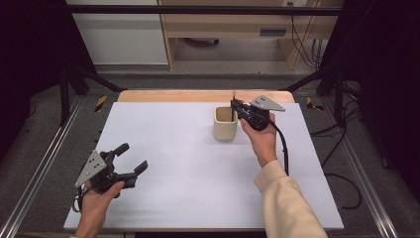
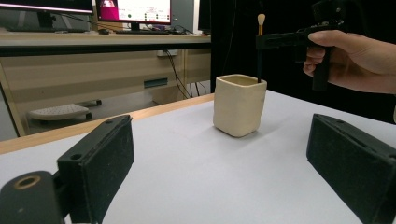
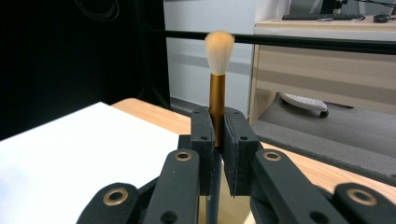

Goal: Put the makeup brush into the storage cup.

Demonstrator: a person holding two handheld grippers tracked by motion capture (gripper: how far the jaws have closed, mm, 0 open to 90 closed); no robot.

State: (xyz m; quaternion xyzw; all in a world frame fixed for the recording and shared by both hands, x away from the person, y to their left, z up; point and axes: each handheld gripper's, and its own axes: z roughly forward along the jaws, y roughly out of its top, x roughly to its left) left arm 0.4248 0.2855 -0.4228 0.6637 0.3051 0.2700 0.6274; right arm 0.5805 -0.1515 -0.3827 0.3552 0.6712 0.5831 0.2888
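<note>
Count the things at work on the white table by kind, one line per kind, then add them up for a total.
Grippers: 2, the left gripper with open jaws and the right gripper shut on the brush
Brushes: 1, the brush, held upright with bristles up
Cups: 1, the cream cup, standing on the table
Total: 4

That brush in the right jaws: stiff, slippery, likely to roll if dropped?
The brush looks stiff: it stands straight and upright in the right gripper. Its glossy round handle may slip and would probably roll. Above the cup, it seems light.
</note>
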